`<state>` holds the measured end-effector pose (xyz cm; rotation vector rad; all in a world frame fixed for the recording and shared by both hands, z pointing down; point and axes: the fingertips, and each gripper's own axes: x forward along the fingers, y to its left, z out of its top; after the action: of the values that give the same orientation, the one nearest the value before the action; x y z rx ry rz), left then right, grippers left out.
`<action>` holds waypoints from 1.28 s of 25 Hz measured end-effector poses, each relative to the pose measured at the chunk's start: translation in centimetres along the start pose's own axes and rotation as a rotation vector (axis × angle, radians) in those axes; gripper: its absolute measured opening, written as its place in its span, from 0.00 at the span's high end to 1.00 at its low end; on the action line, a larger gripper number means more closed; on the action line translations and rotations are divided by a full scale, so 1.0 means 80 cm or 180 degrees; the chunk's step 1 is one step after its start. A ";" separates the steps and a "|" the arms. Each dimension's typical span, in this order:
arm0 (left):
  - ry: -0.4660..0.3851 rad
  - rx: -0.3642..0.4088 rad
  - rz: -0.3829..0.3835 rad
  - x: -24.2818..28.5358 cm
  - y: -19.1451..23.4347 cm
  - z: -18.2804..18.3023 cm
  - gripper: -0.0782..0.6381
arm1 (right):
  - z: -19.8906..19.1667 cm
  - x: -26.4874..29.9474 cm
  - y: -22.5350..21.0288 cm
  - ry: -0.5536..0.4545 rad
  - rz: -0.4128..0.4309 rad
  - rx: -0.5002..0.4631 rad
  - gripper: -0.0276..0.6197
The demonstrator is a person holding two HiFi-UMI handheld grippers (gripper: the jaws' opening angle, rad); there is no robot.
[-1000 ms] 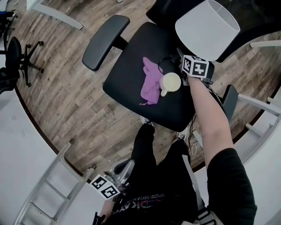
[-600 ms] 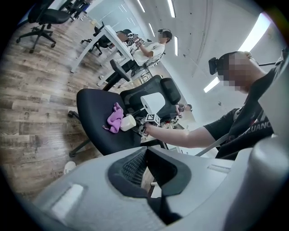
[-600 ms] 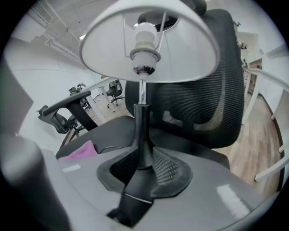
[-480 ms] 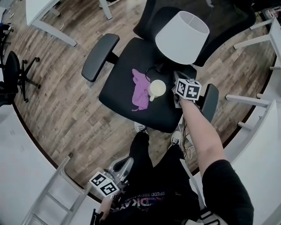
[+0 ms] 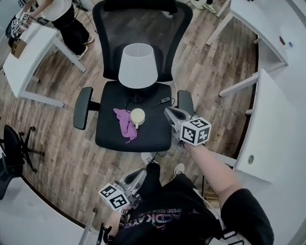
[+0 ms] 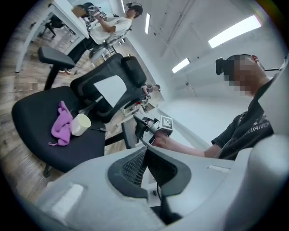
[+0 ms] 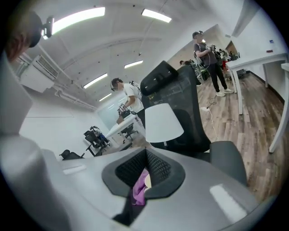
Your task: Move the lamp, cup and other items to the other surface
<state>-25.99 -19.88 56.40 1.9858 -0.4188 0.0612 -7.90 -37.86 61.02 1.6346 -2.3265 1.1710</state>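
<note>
A white-shaded lamp stands at the back of a black office chair seat, its black cable trailing to the right. In front of it sit a pale cup and a purple cloth. My right gripper hovers by the chair's right armrest, shut and empty. From the right gripper view the lamp lies ahead and the cloth shows behind the jaws. My left gripper is shut and empty near my legs. The left gripper view shows the cup, cloth and lamp.
White desks stand to the right and at the upper left, where a person stands. Another black office chair is at the far left. The chair's armrests flank the seat over a wood floor.
My right gripper has drawn back from the lamp base on the seat and risen to the right armrest. The left gripper has lifted a little. The head view has tilted up.
</note>
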 end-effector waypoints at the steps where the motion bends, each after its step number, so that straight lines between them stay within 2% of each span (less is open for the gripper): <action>1: 0.0088 0.0046 -0.0089 0.011 -0.013 -0.002 0.89 | 0.001 -0.026 0.005 -0.0053 0.0023 0.0022 0.96; 5: 0.0484 0.0338 -0.0493 0.058 -0.070 -0.022 0.89 | -0.010 -0.143 0.017 -0.0302 0.0104 0.0154 0.96; 9: 0.0922 0.0669 -0.0898 0.106 -0.127 -0.056 0.89 | -0.030 -0.261 0.024 -0.0633 0.0051 0.0181 0.95; 14: 0.1430 0.0885 -0.1307 0.143 -0.218 -0.147 0.89 | -0.079 -0.423 0.048 -0.0960 -0.0083 0.0274 0.95; 19: 0.1807 0.1087 -0.1674 0.150 -0.298 -0.248 0.88 | -0.156 -0.556 0.077 -0.1137 -0.0382 0.0344 0.95; 26: 0.2126 0.1333 -0.1857 0.127 -0.347 -0.324 0.88 | -0.253 -0.639 0.111 -0.1291 -0.0546 0.0716 0.95; 32: 0.2370 0.1536 -0.2045 0.108 -0.366 -0.347 0.88 | -0.277 -0.673 0.134 -0.1560 -0.0719 0.0883 0.95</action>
<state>-4.63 13.63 45.27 2.2887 0.7763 0.5104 -1.33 19.17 46.43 2.4505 -2.2050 1.1926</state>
